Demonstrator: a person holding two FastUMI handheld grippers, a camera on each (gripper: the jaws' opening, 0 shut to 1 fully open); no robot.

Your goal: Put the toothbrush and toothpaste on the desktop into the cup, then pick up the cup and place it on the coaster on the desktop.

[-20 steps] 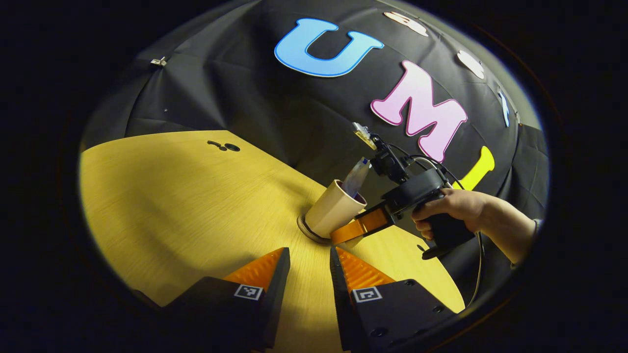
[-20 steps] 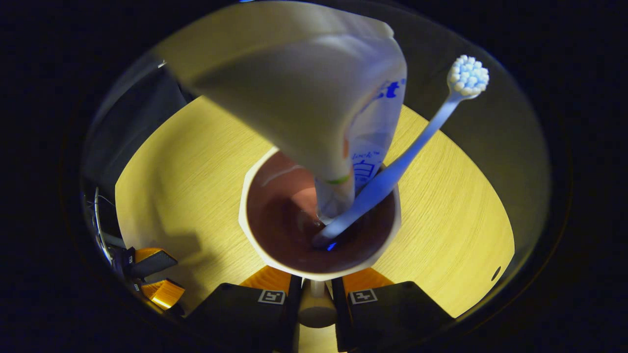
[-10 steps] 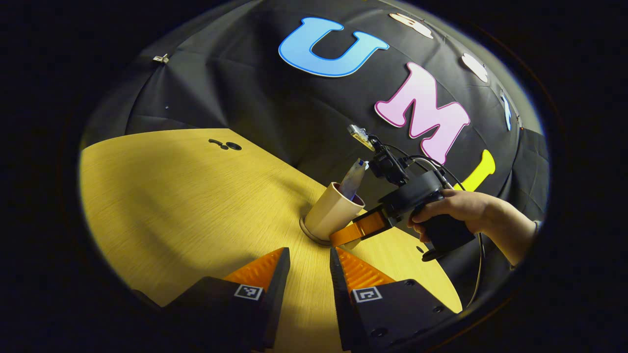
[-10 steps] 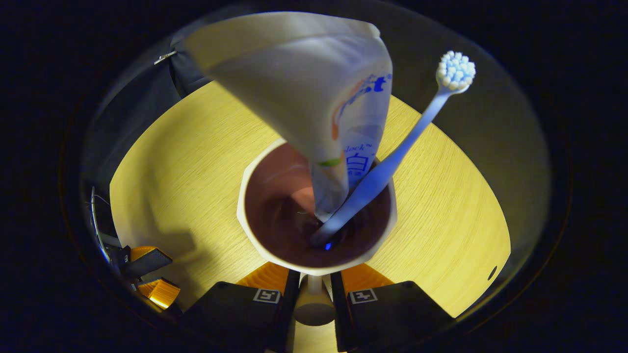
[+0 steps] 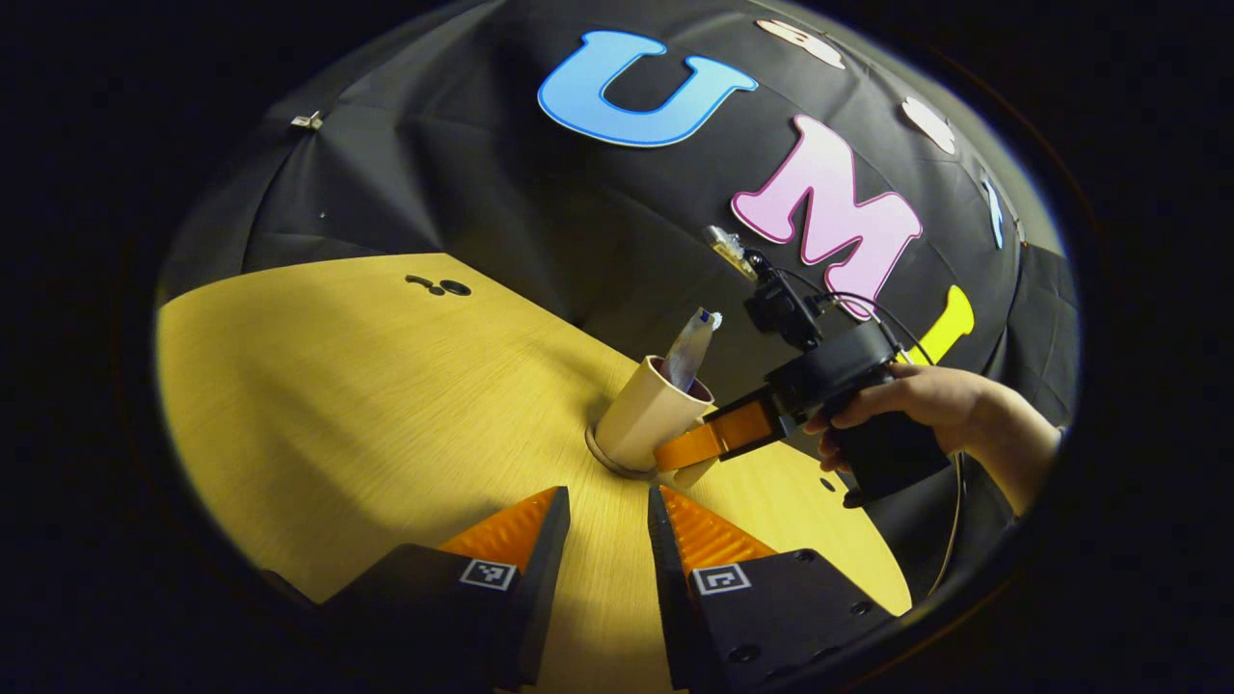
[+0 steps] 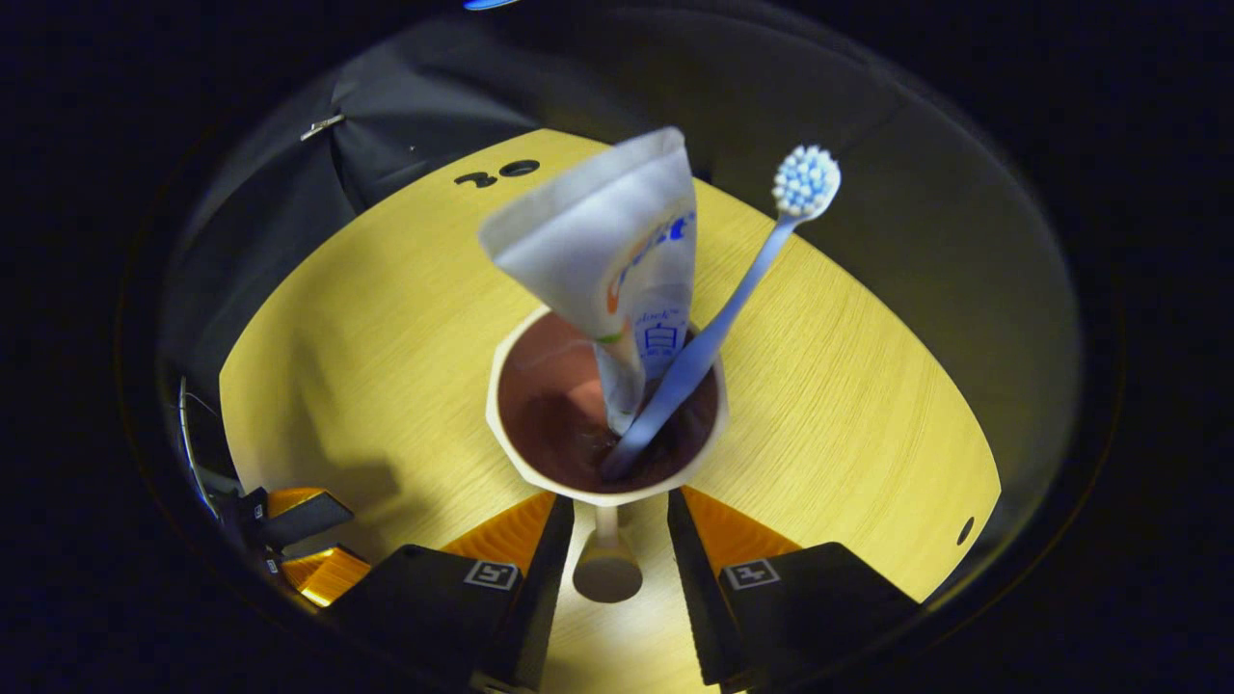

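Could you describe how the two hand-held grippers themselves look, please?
Each hand-held gripper has two wedge-shaped fingers with ribbed inner faces and a square black-and-white marker on each black base. The right hand-held gripper has a black pistol-grip body, a camera on top and black cables trailing.

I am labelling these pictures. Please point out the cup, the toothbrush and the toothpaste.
cup [image 6: 508,439]: right gripper view, on its pale rim.
toothbrush [image 6: 806,180]: right gripper view, on the bristle head.
toothpaste [image 6: 607,241]: right gripper view, on the flat wide end of the tube.

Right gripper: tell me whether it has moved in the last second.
Yes. In the left gripper view the right gripper has backed away from the beige cup, which stands on the round coaster; its fingers now stand apart, off the cup's handle.
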